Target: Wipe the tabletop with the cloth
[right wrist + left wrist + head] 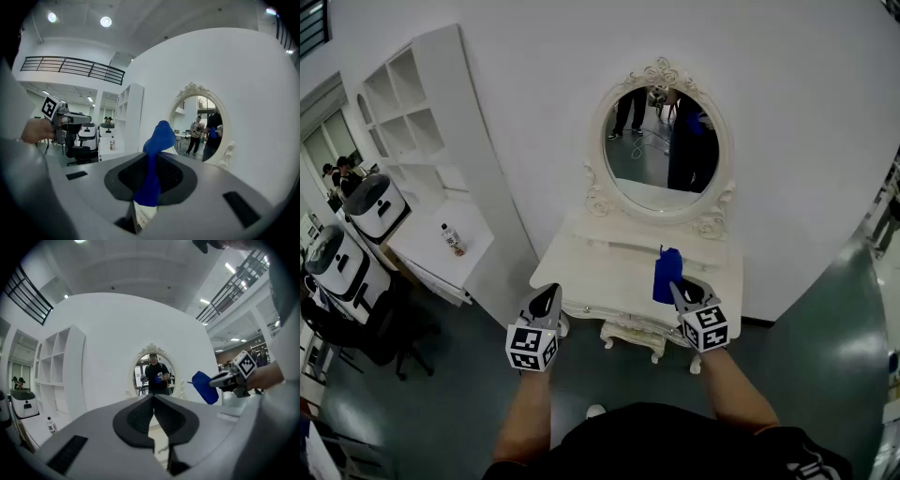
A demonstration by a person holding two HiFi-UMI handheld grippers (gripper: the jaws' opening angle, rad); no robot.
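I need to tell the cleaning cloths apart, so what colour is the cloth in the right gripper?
Solid blue. The cloth shows best in the right gripper view.

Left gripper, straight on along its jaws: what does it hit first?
Probably the oval mirror. It sits dead ahead of the shut left gripper, whose line seems to pass above the dressing table top. Nothing shows in between, though depth is hard to judge.

At the head view's centre, the cloth [667,276] hides part of the tabletop [600,277] from us. At left, the label on the bottle [452,240] is too small for us to read. The mirror [666,148] shows us the people only in part. At the bottom centre of the right gripper view, the cloth's lower end vanishes inside the right gripper [152,157], and we cannot read the white tag [143,213].
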